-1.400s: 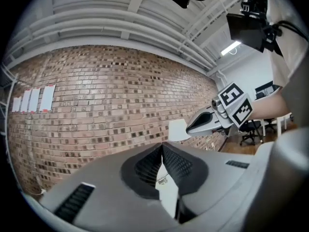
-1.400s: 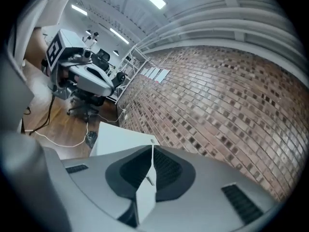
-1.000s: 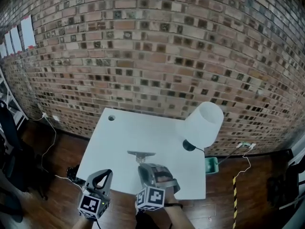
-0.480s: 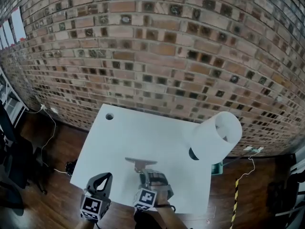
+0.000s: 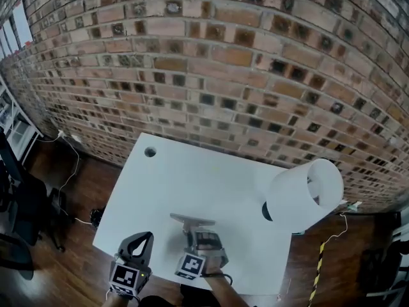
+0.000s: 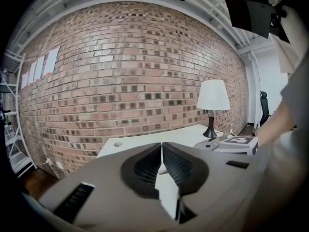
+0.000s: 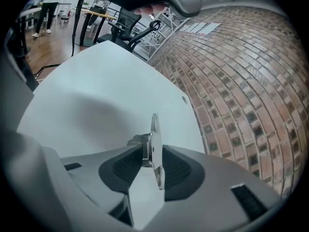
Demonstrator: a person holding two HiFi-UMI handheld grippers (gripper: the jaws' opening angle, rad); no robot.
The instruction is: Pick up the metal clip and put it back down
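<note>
The metal clip [image 5: 192, 220] stands on the white table [image 5: 192, 178] near its front edge. My right gripper [image 5: 199, 234] is directly behind it. In the right gripper view the clip [image 7: 154, 129] stands upright in the gap between the fingertips of the right gripper [image 7: 153, 151]. The jaws have just been opening, and I see no pad pressing on the clip. My left gripper [image 5: 146, 238] hovers at the table's front left corner, apart from the clip. In its own view the left gripper [image 6: 161, 146] has its tips together with nothing between them.
A lamp with a white shade [image 5: 305, 194] stands on the table's right side, close to the brick wall [image 5: 211, 62]. A round hole [image 5: 150, 151] is in the table's far left corner. A dark chair [image 5: 13, 190] and cables lie on the wooden floor to the left.
Both grippers have come down towards the table. The right one has closed in on the clip, which has stayed in place. The head view has shifted, so the lamp shade shows its open end.
</note>
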